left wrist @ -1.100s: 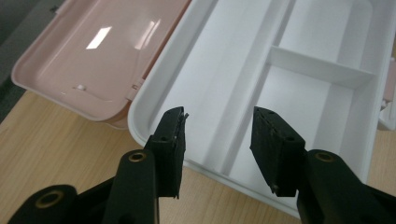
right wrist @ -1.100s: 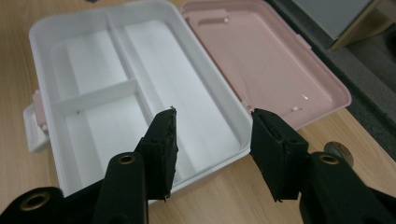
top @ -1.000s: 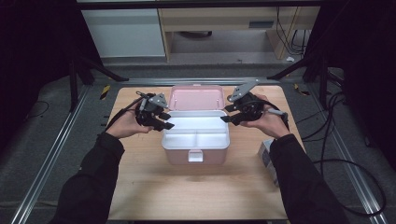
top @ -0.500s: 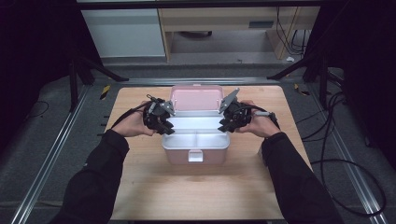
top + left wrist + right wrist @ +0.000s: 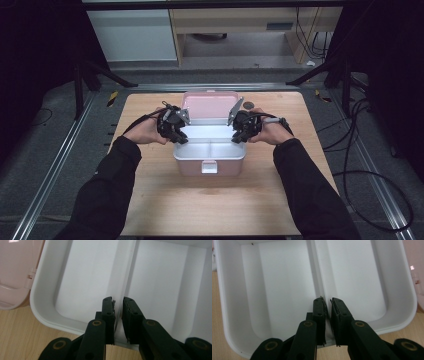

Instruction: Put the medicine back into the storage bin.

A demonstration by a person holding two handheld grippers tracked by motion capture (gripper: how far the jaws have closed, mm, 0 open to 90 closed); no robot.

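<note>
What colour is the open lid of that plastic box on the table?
Pale pink. The open hinged lid shows best in the high view, behind the white tray.

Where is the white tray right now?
In the high view, the white tray sits in the open pink box at table centre, between both claws.

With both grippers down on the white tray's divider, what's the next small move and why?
Probably lift straight up, both hands together: the left gripper and right gripper have just been closing on opposite ends of the tray's divider, so an even pull should raise the white tray.
</note>
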